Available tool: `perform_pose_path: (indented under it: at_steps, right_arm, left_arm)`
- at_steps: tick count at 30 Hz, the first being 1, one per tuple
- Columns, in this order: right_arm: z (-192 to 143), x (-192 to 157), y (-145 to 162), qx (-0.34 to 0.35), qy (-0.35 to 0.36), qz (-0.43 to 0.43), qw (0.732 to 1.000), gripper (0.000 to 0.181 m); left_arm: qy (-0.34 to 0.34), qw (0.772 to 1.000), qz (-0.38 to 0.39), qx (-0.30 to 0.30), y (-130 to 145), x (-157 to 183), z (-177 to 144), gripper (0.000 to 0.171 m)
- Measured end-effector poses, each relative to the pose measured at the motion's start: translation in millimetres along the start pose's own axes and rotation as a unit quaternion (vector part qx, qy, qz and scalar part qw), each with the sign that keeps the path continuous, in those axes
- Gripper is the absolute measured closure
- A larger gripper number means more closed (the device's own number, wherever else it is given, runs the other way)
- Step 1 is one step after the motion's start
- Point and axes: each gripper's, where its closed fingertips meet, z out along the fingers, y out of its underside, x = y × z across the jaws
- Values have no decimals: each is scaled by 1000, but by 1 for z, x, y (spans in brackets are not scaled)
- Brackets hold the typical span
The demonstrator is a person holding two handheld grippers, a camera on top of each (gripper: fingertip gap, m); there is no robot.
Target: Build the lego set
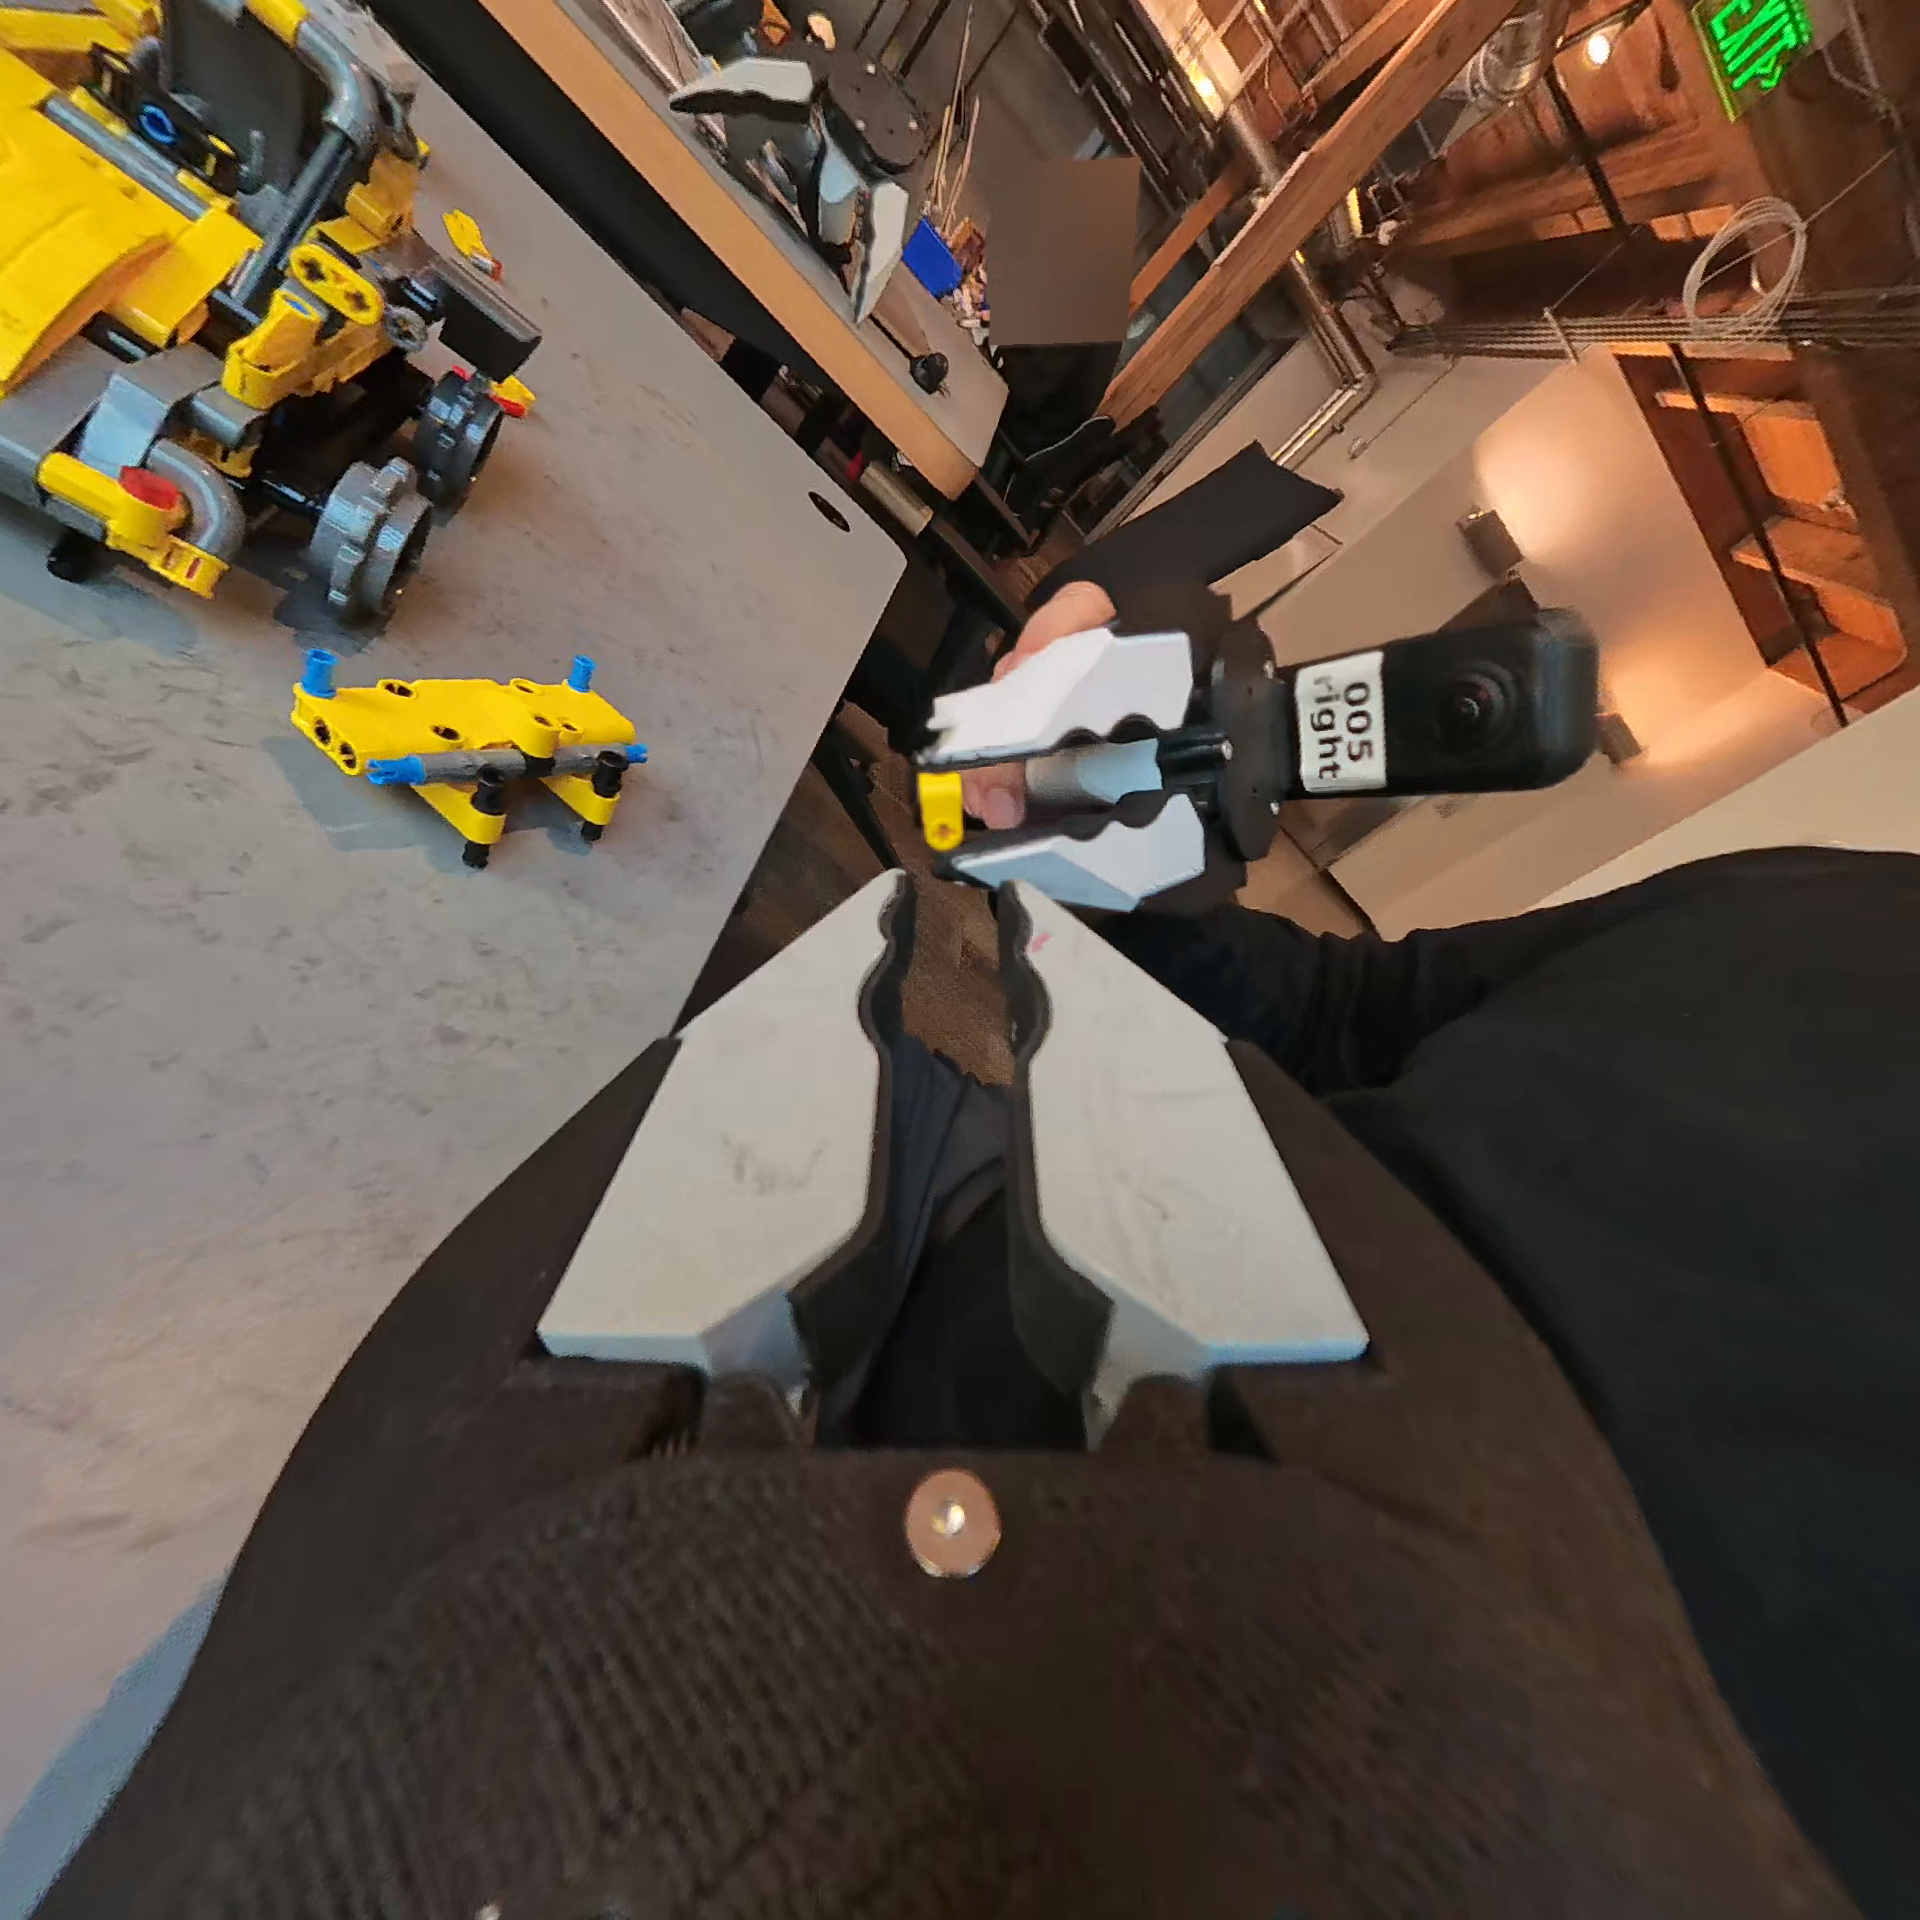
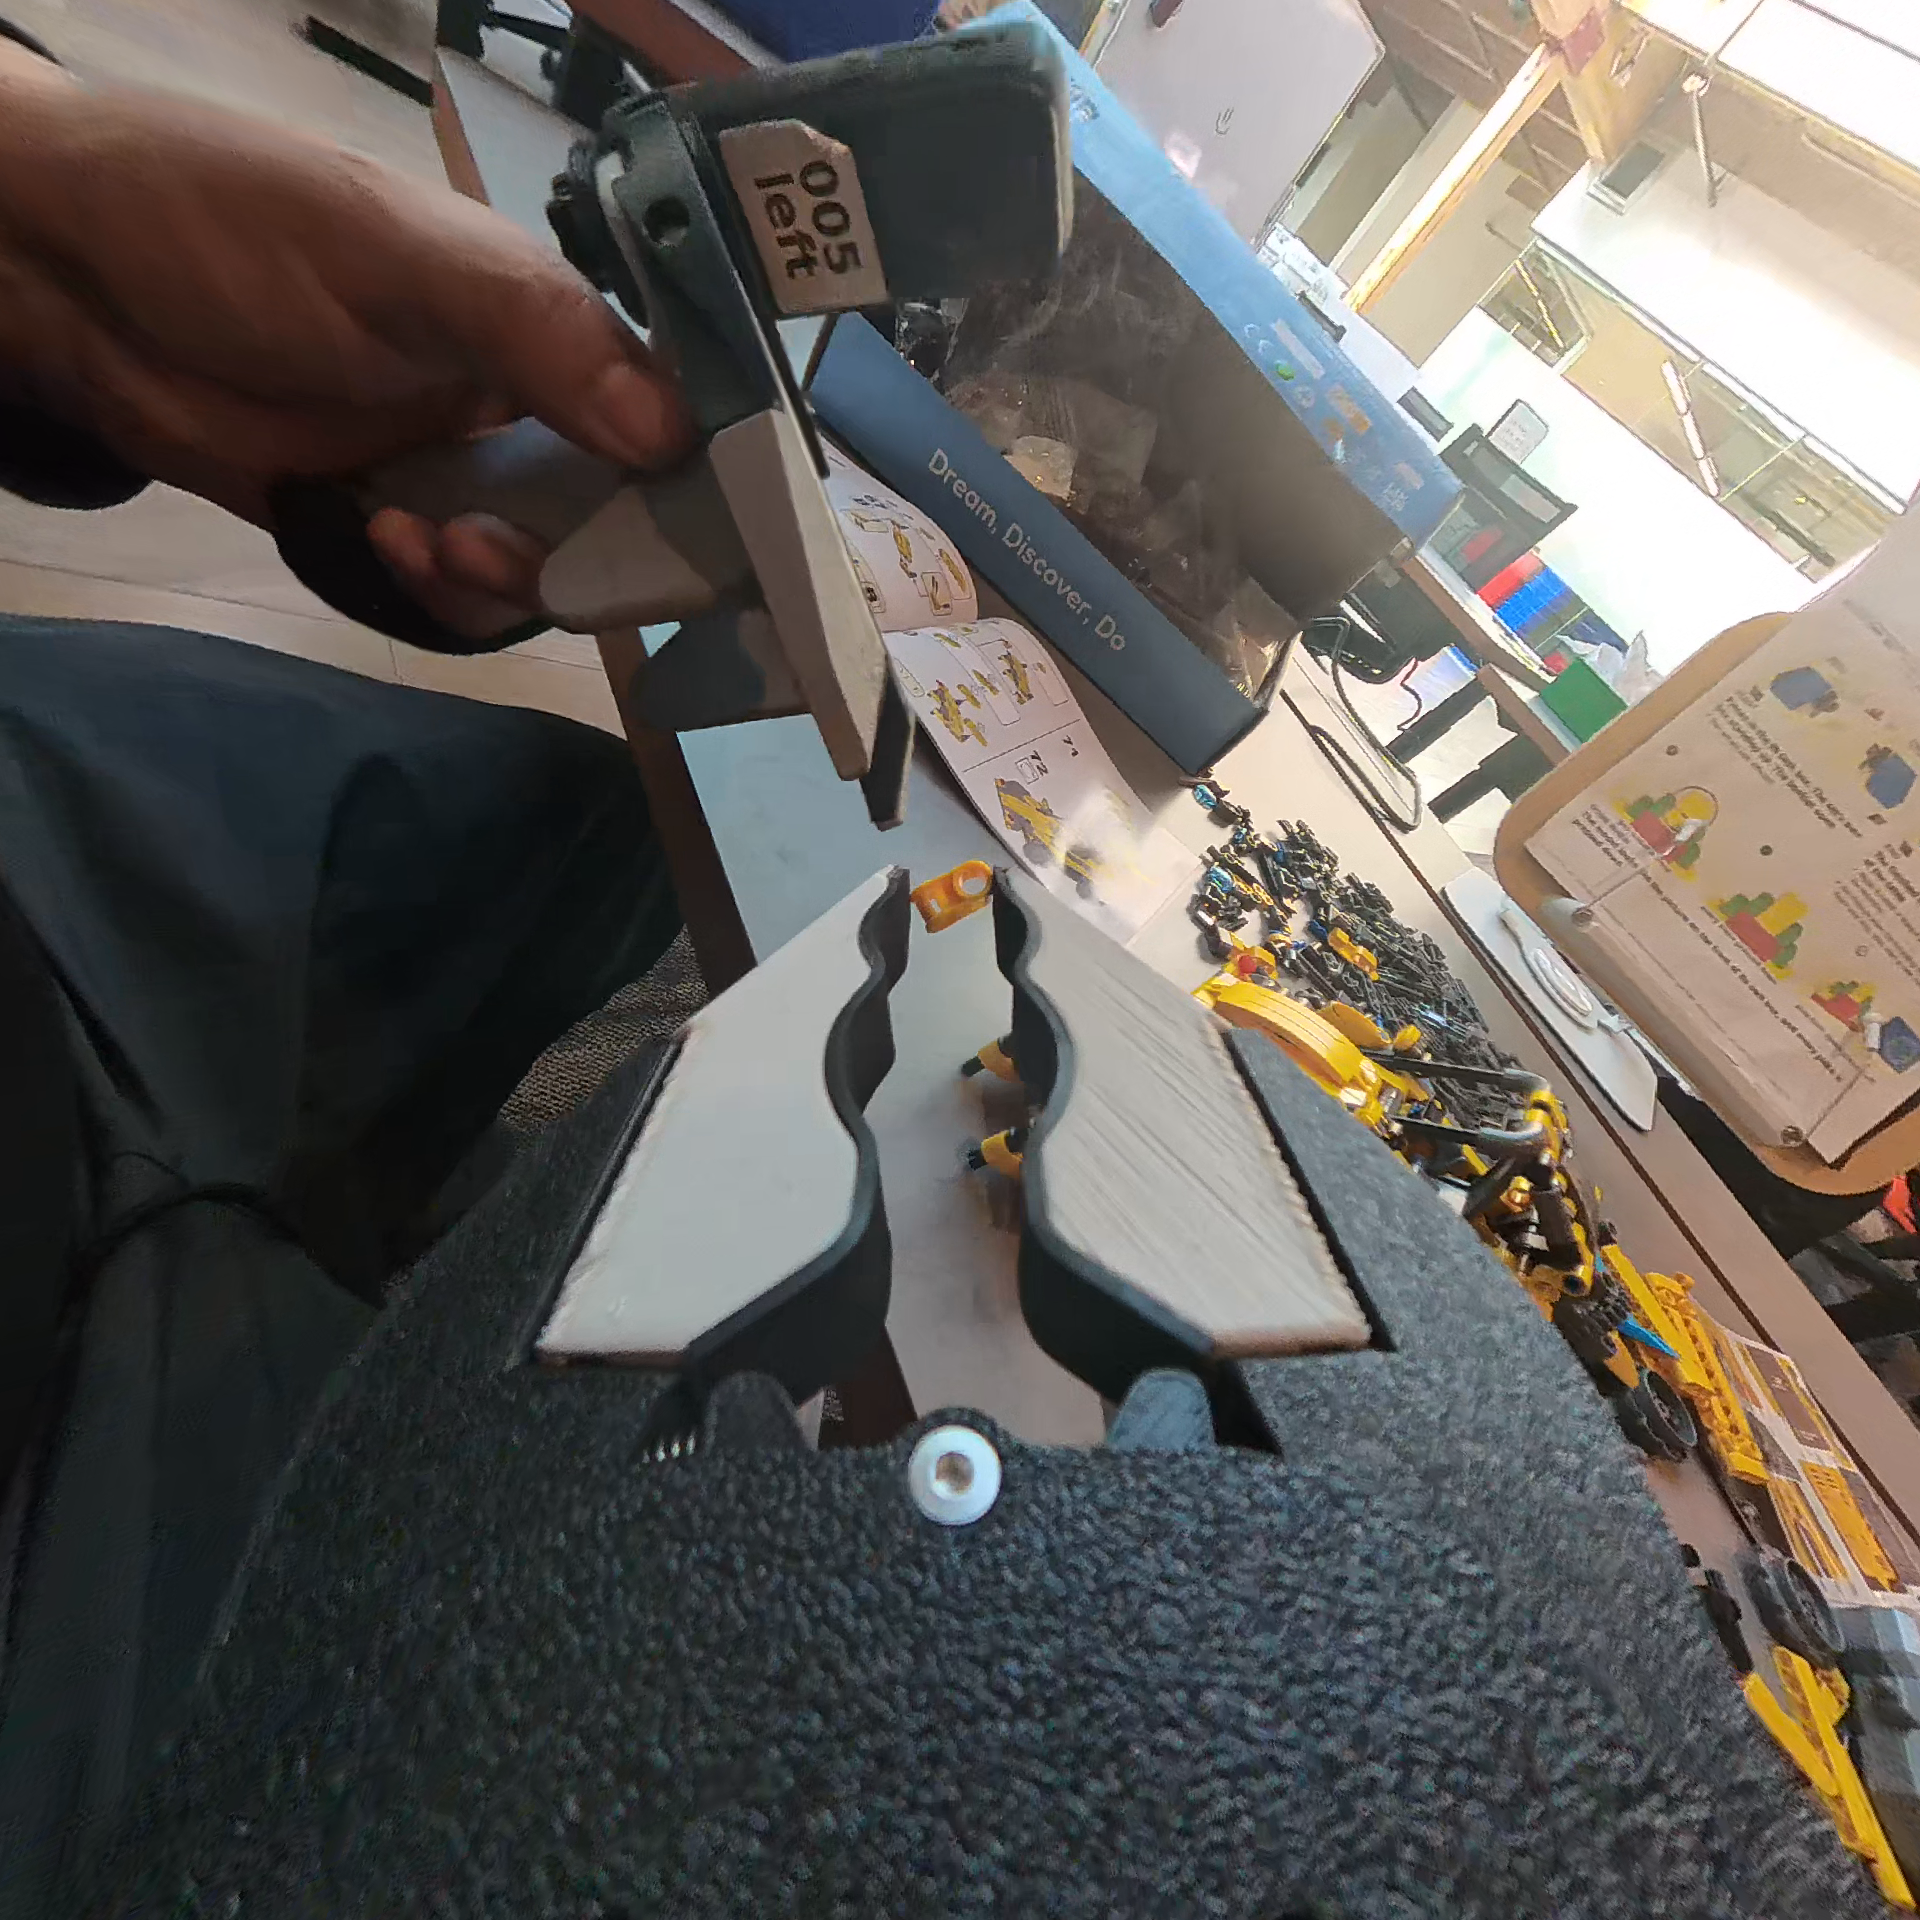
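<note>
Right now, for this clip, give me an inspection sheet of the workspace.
Surface: grey table, worn.
Job's things: small yellow connector; yellow sub-assembly; yellow brick vehicle.
Clutter: pile of loose black parts, instruction booklet, blue box.
Grippers: right tool pinches the connector at its tips; left tool open, empty.
Cables: black cable behind the box.
Surroundings: workshop, other benches.

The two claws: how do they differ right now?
The right claw grips a small yellow piece at its tips; the left claw holds nothing, jaws slightly apart. The left claw points down toward the piece, crosswise to the right claw. Both have pale fingers edged in black.
</note>
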Motion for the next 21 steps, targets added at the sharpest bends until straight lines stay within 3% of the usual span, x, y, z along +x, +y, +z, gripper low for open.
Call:
perform_pose_path:
  at_steps: [13, 21]
  right_arm:
    - [8, -20, -3, -28, -4, -68, 997, 166]
    - [11, -23, -4, -34, 0, -83, 996, 166]
  left_arm:
    - [38, 999, -34, -9, 7, 0, 8, 153]
    - [39, 998, -38, -28, 17, -1, 15, 162]
